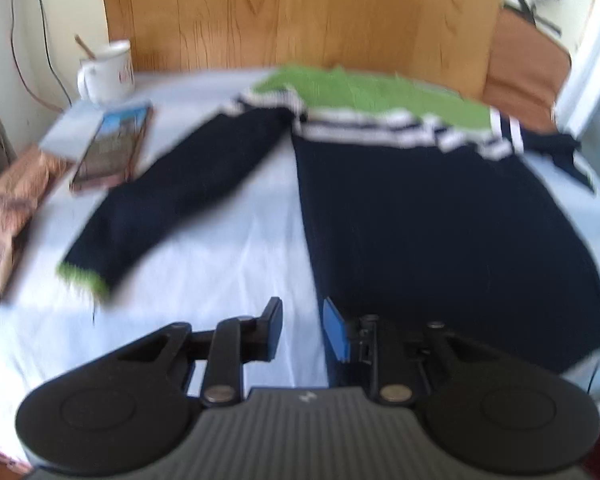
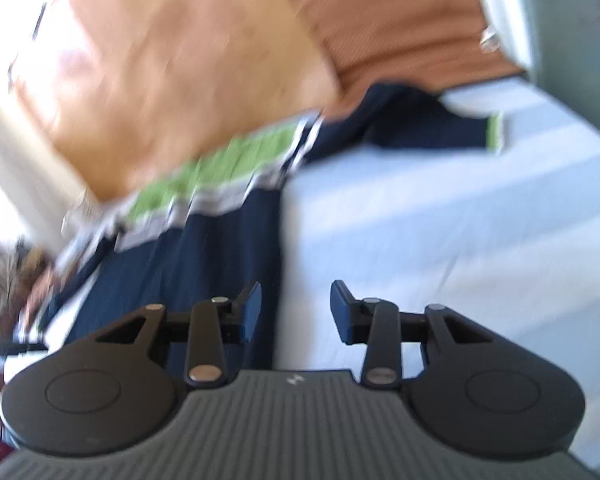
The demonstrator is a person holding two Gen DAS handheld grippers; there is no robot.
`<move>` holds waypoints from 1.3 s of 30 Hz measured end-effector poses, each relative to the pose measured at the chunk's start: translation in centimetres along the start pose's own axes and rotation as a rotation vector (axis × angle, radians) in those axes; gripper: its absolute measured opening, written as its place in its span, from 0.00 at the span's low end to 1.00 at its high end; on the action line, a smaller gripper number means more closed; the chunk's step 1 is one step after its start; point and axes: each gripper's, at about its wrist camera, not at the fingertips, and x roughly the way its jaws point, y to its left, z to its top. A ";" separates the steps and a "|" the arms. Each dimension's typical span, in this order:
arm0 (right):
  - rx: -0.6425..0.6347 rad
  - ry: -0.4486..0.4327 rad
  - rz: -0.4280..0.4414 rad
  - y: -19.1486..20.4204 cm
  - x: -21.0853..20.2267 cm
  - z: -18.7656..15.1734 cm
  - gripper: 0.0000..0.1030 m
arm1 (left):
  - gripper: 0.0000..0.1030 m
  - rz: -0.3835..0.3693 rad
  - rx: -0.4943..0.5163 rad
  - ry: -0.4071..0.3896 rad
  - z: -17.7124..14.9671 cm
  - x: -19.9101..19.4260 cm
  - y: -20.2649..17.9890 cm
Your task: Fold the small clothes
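A small navy sweater [image 1: 440, 216] with a green yoke and white stripes lies flat on the white sheet [image 1: 228, 248]. Its left sleeve [image 1: 188, 184] stretches out toward a green cuff [image 1: 84, 280]. My left gripper [image 1: 302, 330] is open and empty, just above the sweater's lower left edge. In the blurred right wrist view the sweater's body [image 2: 204, 256] lies to the left and its right sleeve with a green cuff [image 2: 494, 132] lies at the far side. My right gripper [image 2: 296, 312] is open and empty, over the sweater's right edge.
A white mug [image 1: 108, 70] and a book [image 1: 114, 146] sit at the far left of the sheet, with brown boxes [image 1: 16, 184] beside them. A wooden headboard [image 1: 300, 12] stands behind. An orange cushion [image 1: 528, 64] lies at the far right.
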 end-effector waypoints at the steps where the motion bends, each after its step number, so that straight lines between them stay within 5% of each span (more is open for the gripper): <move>1: 0.032 -0.023 -0.001 -0.7 0.5 0.7 0.41 | 0.23 -0.013 0.001 -0.020 0.8 0.1 -0.4; 6: 0.244 -0.132 -0.031 -5.2 1.9 4.1 0.42 | 0.33 -0.082 0.047 -0.096 5.9 3.7 -4.0; 13: 0.476 -0.143 0.011 -9.3 4.6 9.3 0.43 | 0.35 -0.194 0.033 -0.120 12.2 11.3 -9.0; 21: 0.695 -0.004 -0.047 -13.6 11.2 14.0 0.54 | 0.38 -0.290 -0.089 -0.133 14.8 18.6 -9.3; 23: 0.697 0.037 -0.072 -14.2 12.8 14.7 0.47 | 0.38 -0.302 -0.095 -0.137 14.4 19.8 -9.2; 24: 0.668 0.040 -0.103 -13.9 13.1 15.0 0.19 | 0.38 -0.305 -0.080 -0.165 14.0 19.8 -9.2; 25: 0.645 0.033 -0.114 -13.6 13.1 15.4 0.11 | 0.38 -0.304 -0.063 -0.164 14.0 19.7 -9.2; 28: 0.557 -0.186 -0.003 -11.6 8.9 16.3 0.11 | 0.39 -0.304 -0.054 -0.183 13.9 19.4 -9.0; 30: 0.395 -0.359 0.044 -9.4 4.6 15.9 0.10 | 0.39 -0.309 -0.064 -0.183 13.9 19.3 -8.9; 32: 0.300 -0.436 0.003 -8.6 2.2 14.2 0.04 | 0.39 -0.307 -0.069 -0.179 14.0 19.4 -8.8; 35: 0.341 -0.354 -0.095 -11.1 2.8 11.0 0.04 | 0.41 -0.306 -0.068 -0.177 14.0 19.4 -8.8; 39: 0.606 -0.196 -0.137 -16.5 5.6 6.6 0.07 | 0.43 -0.296 -0.053 -0.180 14.0 19.3 -9.0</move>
